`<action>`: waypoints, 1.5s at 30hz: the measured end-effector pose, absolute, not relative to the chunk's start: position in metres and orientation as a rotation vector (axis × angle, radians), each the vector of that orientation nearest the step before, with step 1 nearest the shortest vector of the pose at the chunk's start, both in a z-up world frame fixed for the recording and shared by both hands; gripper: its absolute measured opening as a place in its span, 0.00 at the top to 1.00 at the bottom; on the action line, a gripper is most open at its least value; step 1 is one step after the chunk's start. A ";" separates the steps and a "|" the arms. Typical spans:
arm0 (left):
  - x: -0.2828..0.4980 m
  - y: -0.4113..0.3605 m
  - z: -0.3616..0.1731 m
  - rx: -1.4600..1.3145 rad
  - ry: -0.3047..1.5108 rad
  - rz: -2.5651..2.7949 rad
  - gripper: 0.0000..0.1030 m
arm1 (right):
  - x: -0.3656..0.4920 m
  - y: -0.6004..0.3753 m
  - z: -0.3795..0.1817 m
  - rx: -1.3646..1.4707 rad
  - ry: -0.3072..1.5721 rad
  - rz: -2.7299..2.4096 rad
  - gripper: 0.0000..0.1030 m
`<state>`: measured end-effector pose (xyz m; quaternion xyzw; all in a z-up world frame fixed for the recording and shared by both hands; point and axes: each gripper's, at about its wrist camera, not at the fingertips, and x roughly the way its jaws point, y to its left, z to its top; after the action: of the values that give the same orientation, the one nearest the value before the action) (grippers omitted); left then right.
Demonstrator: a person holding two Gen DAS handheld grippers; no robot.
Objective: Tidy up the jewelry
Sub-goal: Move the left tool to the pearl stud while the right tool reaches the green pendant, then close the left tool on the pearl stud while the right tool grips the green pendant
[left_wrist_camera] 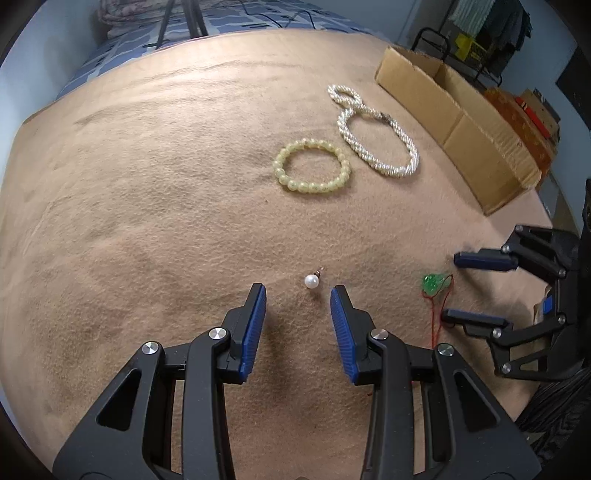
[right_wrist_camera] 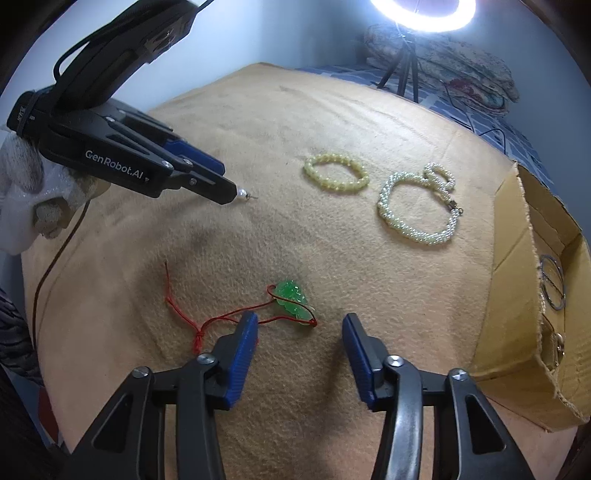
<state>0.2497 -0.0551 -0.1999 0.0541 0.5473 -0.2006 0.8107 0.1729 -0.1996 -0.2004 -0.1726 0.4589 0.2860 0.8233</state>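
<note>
Hard to make out inside the cardboard box (right_wrist_camera: 532,280): only a slice of its interior shows in the right wrist view, with a metal ring (right_wrist_camera: 553,282) against the inner wall and a small pale piece lower down, too cut off to name. From the left wrist view (left_wrist_camera: 454,122) only the box's outer walls show, contents hidden. Half hidden too in the right wrist view: the pearl earring (right_wrist_camera: 243,194), mostly behind the tip of the left gripper (right_wrist_camera: 225,184), with just its white bead and pin poking out.

Left gripper (left_wrist_camera: 298,295) held low over the tan blanket (left_wrist_camera: 147,184), jaws spread wide, touching nothing; pearl earring (left_wrist_camera: 312,281) lying on the blanket just beyond and between the fingertips. A gloved hand (right_wrist_camera: 22,199) partly seen behind it at the left edge, cropped by the frame.

Right gripper (right_wrist_camera: 300,325) likewise low, jaws spread apart, holding nothing. Green pendant (right_wrist_camera: 291,301) on its red cord (right_wrist_camera: 199,325) resting on the blanket just ahead of the tips, nearer the left finger, the cord trailing left and passing under that finger. In the left wrist view the right gripper (left_wrist_camera: 450,288) enters from the right, open around the green pendant (left_wrist_camera: 430,284).

Farther off on the blanket: a yellow bead bracelet (left_wrist_camera: 312,170) and, touching it on the right, a white pearl bracelet (left_wrist_camera: 380,136), near the box. Beyond, a ring light (right_wrist_camera: 424,11) on a tripod, cut off at the top.
</note>
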 end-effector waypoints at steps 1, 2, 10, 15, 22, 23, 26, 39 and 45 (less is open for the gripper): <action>0.250 -0.057 -0.201 0.127 1.171 -0.428 0.72 | 0.173 -0.199 -0.202 -0.373 0.976 0.608 0.56; 0.249 -0.060 -0.203 0.143 1.173 -0.427 0.74 | 0.173 -0.199 -0.203 -0.376 0.974 0.608 0.56; 0.254 -0.065 -0.206 0.158 1.165 -0.431 0.74 | 0.177 -0.201 -0.204 -0.357 0.963 0.615 0.60; 0.256 -0.075 -0.209 0.181 1.159 -0.445 0.84 | 0.179 -0.199 -0.204 -0.360 0.959 0.623 0.65; 0.255 -0.080 -0.209 0.203 1.151 -0.456 0.94 | 0.180 -0.196 -0.206 -0.348 0.959 0.628 0.69; 0.255 -0.080 -0.210 0.205 1.149 -0.456 0.94 | 0.179 -0.195 -0.206 -0.348 0.957 0.628 0.69; 0.255 -0.081 -0.210 0.201 1.148 -0.456 0.94 | 0.179 -0.193 -0.207 -0.352 0.952 0.628 0.69; 0.251 -0.074 -0.204 0.189 1.127 -0.444 0.94 | 0.177 -0.195 -0.203 -0.327 0.959 0.631 0.85; 0.251 -0.066 -0.195 0.164 1.111 -0.431 0.94 | 0.171 -0.199 -0.192 -0.317 0.938 0.635 0.91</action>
<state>0.2508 -0.0663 -0.1949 0.0773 0.5226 -0.2028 0.8245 0.1711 -0.1987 -0.1917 -0.1493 0.4423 0.2993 0.8322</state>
